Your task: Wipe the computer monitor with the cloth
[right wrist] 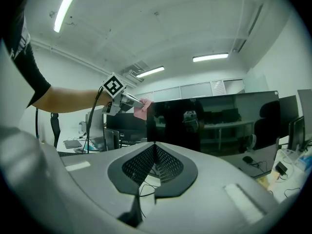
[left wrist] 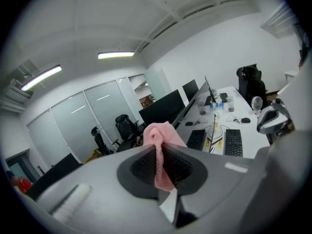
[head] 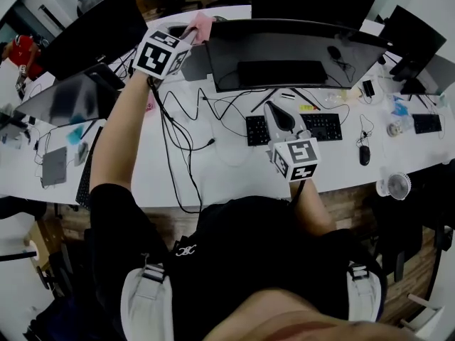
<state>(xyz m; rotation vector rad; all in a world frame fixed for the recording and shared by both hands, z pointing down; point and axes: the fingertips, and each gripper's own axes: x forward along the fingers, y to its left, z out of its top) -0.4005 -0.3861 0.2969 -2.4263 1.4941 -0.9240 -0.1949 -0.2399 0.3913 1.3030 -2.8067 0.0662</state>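
Observation:
A pink cloth is pinched in my left gripper, which is raised at the top left corner of the dark monitor. In the left gripper view the cloth sticks out between the shut jaws of that gripper. My right gripper hangs low over the desk in front of the monitor, near its stand, with jaws closed on nothing. In the right gripper view my right gripper faces the black screen; my left gripper holds the cloth at the screen's left edge.
The white desk carries two black keyboards, loose cables, a mouse and a small fan. More monitors stand left and behind. Office chairs show in the left gripper view.

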